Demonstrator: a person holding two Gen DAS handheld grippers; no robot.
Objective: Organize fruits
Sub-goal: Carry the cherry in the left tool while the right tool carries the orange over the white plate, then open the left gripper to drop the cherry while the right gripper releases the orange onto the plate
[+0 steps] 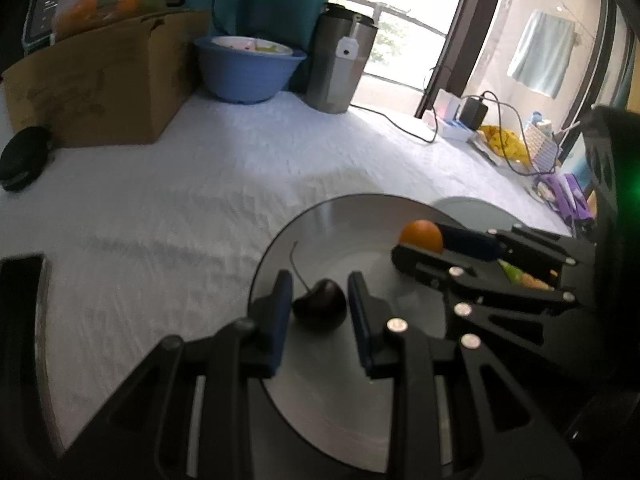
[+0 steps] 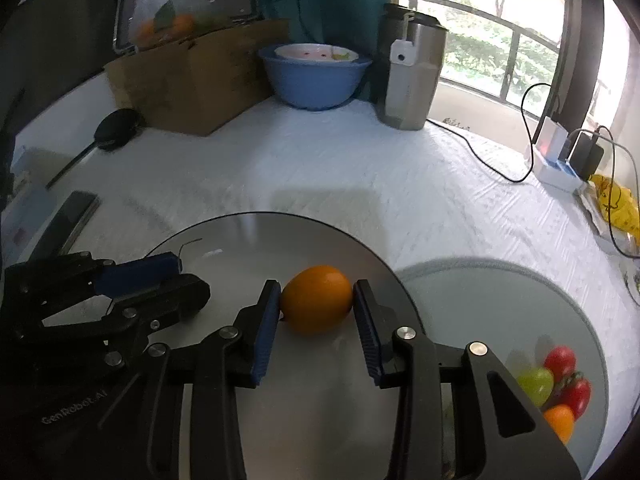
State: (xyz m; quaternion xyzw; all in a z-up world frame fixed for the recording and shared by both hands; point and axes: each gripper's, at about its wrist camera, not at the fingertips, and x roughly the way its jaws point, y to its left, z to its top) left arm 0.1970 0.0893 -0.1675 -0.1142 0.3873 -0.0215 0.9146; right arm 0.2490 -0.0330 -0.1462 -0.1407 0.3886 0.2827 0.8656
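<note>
My left gripper is shut on a dark cherry with a long stem, low over a grey plate. To its right, the right gripper holds a small orange fruit. In the right wrist view, the right gripper is shut on that orange fruit, both blue pads pressing its sides, above the same grey plate. The left gripper shows at the left there, its cherry hidden. A second, paler plate on the right holds red, green and orange fruits.
At the back of the white tablecloth stand a cardboard box with a bag of oranges, a blue bowl and a steel jug. A black cable runs to a power strip. A phone lies at the left.
</note>
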